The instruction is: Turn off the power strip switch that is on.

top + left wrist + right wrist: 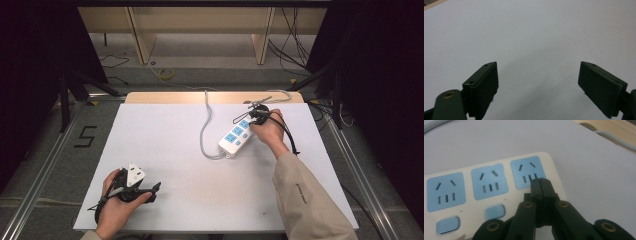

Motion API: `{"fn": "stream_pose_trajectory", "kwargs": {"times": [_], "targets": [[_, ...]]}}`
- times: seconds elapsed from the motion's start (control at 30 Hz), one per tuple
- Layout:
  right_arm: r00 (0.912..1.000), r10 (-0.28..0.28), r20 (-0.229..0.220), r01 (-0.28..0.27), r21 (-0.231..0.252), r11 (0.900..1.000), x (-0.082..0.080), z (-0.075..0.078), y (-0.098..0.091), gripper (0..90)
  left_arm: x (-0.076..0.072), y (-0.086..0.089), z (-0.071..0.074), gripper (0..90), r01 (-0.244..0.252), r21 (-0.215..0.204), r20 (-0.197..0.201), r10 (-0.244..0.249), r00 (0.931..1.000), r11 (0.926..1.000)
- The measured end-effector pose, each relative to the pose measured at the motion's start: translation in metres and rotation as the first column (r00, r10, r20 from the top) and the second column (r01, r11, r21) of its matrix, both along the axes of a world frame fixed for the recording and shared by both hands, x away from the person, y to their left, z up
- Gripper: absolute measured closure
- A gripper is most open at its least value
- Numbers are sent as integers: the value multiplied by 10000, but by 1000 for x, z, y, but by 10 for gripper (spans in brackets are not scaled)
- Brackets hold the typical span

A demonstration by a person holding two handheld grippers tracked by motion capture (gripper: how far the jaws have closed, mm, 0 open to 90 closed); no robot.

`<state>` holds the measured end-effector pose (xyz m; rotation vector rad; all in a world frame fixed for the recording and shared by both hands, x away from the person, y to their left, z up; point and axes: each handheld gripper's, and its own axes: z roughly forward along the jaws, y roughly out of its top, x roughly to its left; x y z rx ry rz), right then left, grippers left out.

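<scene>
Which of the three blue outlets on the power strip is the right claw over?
The end outlet, farthest from the cord end; the shut right claw hangs at its lower edge, while the other two sit clear.

power strip (pixel 236 136) | white, blue sockets | flat, diagonal | table's right half

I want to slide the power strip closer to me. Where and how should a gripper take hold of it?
Probably across the power strip's narrow width, near its middle, coming from above with one jaw on each long side. It lies flat on the table, so only the straight side walls offer parallel faces. The right gripper, shut over the end socket, would have to open first.
</scene>
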<state>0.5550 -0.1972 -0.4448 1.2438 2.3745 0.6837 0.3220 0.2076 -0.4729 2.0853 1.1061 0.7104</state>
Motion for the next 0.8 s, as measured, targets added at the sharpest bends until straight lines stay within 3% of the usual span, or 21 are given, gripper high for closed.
{"fn": "stream_pose_trajectory", "kwargs": {"times": [0.8], "targets": [[9999, -43, 109, 43, -19, 10000, -3, -2, 0, 900, -1, 0, 1, 165, 35, 15, -17, -35, 10000, 10000]]}}
